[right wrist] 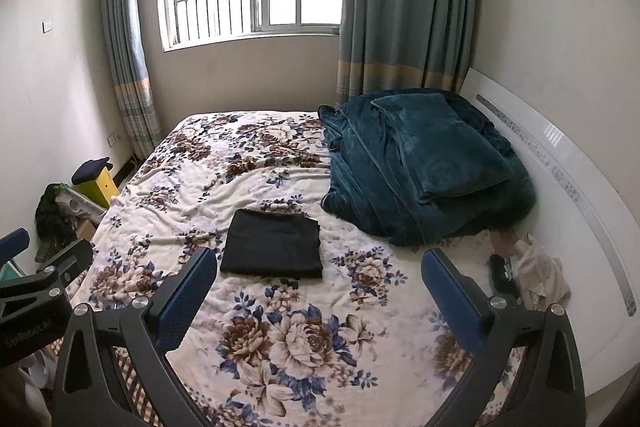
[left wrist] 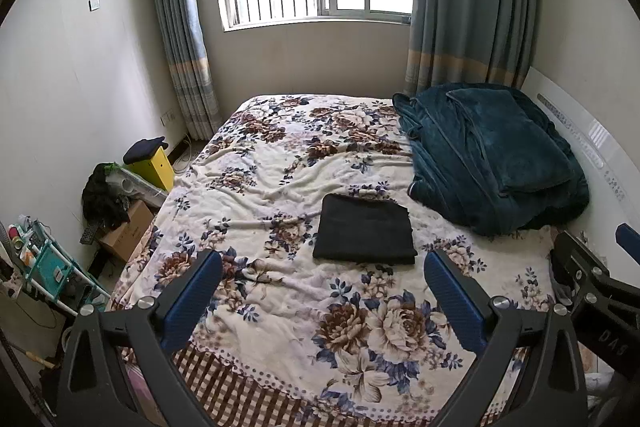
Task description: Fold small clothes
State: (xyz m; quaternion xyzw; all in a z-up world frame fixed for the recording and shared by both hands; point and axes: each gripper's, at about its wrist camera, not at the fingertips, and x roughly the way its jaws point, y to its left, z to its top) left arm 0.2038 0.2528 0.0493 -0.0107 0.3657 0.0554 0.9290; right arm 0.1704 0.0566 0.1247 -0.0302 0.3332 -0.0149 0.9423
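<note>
Black folded cloth rectangle (left wrist: 365, 229) flat on floral bed (left wrist: 280, 155), 12 o'clock | both grippers' jaws released, hovering clear | fold looks finished

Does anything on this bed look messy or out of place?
The black garment lies neatly folded. The teal blanket is heaped loosely by the headboard, and a crumpled pale cloth sits beside it at the bed's edge. The floral bedspread is wrinkled. Nothing looks damaged.
</note>
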